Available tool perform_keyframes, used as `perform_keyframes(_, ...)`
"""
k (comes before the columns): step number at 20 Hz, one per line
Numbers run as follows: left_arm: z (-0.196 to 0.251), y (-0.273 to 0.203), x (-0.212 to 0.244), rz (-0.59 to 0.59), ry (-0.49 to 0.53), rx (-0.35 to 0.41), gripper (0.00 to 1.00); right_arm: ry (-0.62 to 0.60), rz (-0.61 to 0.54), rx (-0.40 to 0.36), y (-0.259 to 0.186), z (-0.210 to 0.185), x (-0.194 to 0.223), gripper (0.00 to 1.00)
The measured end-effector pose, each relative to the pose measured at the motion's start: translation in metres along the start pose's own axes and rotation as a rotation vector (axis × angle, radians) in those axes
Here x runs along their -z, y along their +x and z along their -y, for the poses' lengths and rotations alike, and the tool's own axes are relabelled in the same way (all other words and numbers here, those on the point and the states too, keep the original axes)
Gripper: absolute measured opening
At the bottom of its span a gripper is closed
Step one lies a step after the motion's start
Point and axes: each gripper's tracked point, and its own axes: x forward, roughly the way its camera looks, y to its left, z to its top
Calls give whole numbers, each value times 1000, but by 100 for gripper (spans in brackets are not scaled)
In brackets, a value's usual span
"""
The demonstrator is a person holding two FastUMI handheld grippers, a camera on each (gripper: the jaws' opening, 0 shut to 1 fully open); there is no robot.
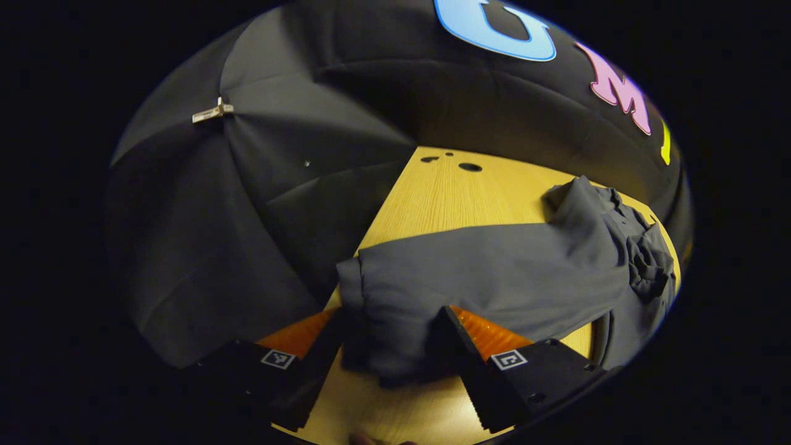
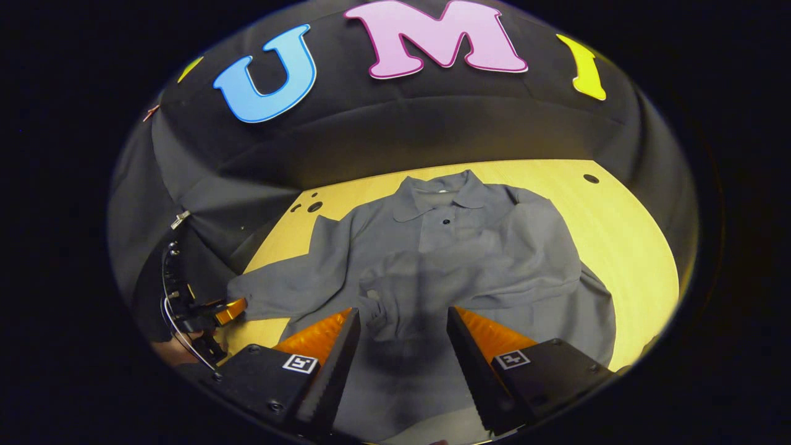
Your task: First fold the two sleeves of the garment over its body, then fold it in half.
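Observation:
A grey long-sleeved collared garment [image 2: 457,259] lies flat on the wooden table [image 2: 624,228], collar at the far side. One sleeve [image 2: 525,247] is laid across the body, its cuff [image 2: 374,304] just ahead of my right gripper [image 2: 403,316], which hovers open over the lower body. The other sleeve [image 2: 290,278] stretches out sideways. Its cuff [image 1: 371,290] lies between the spread fingers of my left gripper [image 1: 390,321], which is open. The left gripper [image 2: 227,311] also appears at that cuff in the right gripper view, held by a hand [image 2: 170,352].
Small round holes [image 1: 469,167] mark the far part of the table. The table's left edge [image 1: 377,216] runs beside the black cloth wall, where a metal clip [image 1: 213,112] is pinned. Bare wood [image 2: 636,259] lies beside the garment.

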Motion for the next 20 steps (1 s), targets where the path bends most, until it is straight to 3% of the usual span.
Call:
perform_keyframes(3, 11, 4, 2, -13, 25, 33, 97, -8, 13, 15, -5, 7, 0, 88)
perform_keyframes(4, 18, 5, -1, -19, 49, 64, 75, -4, 14, 23, -7, 12, 2, 88)
perform_keyframes(7, 19, 0, -7, -49, 42, 41, 10, 44, 29, 53, -19, 28, 0, 88)
perform_keyframes(12, 36, -51, -64, 107, 27, 45, 7, 45, 81, 135, -56, 76, -8, 88)
perform_keyframes(15, 61, -83, -99, 183, 15, 103, 6, 36, 94, 187, -75, 109, -7, 88)
perform_keyframes(18, 101, -119, -136, 240, -84, 194, 6, 49, 99, 221, -86, 138, -5, 90)
perform_keyframes(20, 122, -141, -155, 288, -98, 226, 6, 65, 110, 230, -94, 155, -5, 92)
